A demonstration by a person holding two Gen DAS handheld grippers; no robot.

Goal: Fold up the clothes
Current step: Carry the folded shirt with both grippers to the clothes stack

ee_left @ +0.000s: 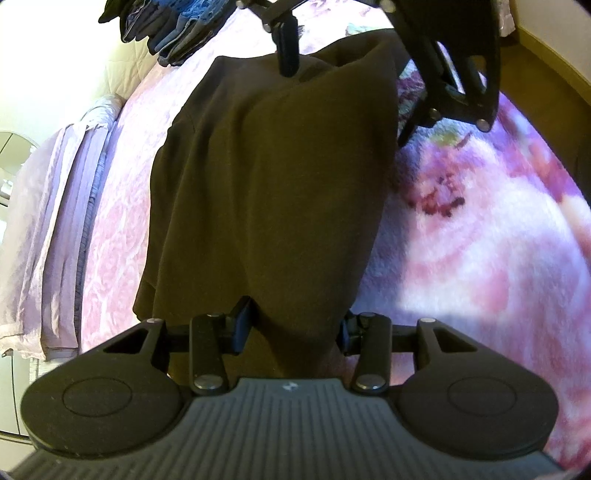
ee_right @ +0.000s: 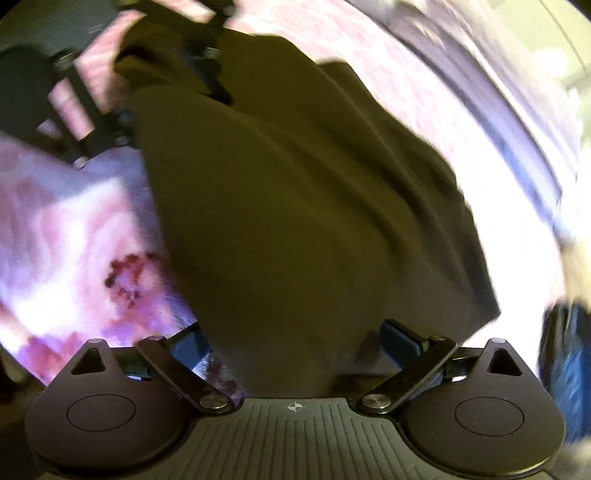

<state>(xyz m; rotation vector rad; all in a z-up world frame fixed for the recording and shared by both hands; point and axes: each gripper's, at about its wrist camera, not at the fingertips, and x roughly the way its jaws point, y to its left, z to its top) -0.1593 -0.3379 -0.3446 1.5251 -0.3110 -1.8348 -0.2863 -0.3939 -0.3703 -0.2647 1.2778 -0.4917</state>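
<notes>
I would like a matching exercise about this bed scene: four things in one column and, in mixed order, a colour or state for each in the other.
1. dark brown garment
2. stack of folded clothes
3. fleece blanket
4. right hand-held gripper

A. pink and purple flowers
B. open wide
C. blue and grey
D. plain, one dark colour

Pairs: 1-D, 2-C, 3-A, 4-B

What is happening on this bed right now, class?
A person with a handheld gripper in each hand is folding a dark brown garment on a pink floral blanket. The left gripper has cloth bunched between its fingers. The right gripper stands wide open over the garment's other end. Folded clothes lie stacked nearby.
</notes>
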